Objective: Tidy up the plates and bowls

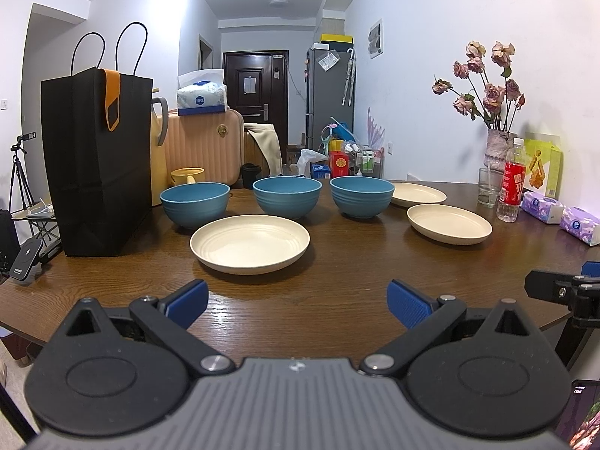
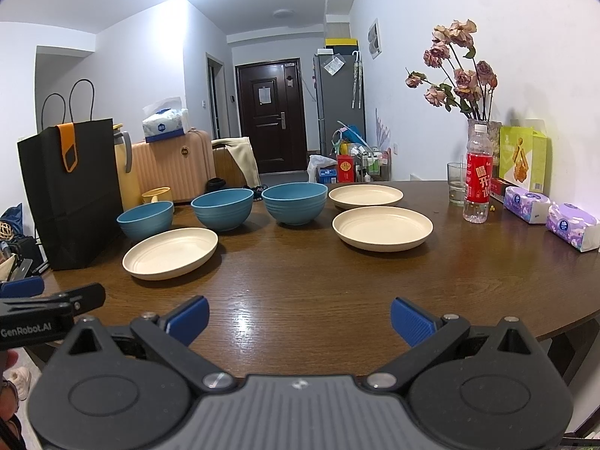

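Both tongs, left and right, spread wide and empty; shoe only in right view.

Left gripper: jaws wide apart, nothing between them; blue pads angled outward; body level, low at near edge. Its side also shows at left of right wrist view.

Right gripper: same pose, jaws spread wide, holding nothing; blue pads splayed. Its side shows at right edge of left wrist view. The 2 units sit side by side, apart, facing fwd.
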A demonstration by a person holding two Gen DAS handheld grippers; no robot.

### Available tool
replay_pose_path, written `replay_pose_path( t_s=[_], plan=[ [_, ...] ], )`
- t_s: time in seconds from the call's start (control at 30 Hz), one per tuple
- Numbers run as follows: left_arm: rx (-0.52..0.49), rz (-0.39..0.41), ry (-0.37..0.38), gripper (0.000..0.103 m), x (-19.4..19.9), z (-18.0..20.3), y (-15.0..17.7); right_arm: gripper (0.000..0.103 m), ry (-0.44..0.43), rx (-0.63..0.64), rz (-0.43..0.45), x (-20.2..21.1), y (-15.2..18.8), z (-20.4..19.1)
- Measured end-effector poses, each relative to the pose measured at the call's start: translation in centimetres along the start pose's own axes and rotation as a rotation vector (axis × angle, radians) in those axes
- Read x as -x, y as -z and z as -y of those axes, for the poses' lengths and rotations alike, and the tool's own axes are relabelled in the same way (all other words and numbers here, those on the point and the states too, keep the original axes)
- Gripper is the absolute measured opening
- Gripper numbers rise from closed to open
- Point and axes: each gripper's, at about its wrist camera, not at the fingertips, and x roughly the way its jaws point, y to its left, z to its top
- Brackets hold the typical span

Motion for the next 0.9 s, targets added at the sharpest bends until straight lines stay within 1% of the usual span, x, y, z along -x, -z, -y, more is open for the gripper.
replay_pose_path(
  t_s=[0.47, 0.7, 0.9],
  plan=[
    [0.005, 0.000, -0.006, 0.103, -0.1, -0.6, -0.1, 0.103, 0.005, -0.005, -0.007, -0.2, 0.3, 0.0],
    [0.001, 0.008, -0.019, 0.103, -0.3, -1.2, -0.5, 0.103, 0.014, -0.005, -0.010, -0.5, -0.1, -0.1],
    [0.007, 0.013, -0.045, 0.103, -0.7, -1.2, -0.8, 0.103, 0.023, 0.001, -0.013, -1.2, -0.4, -0.1]
  ],
)
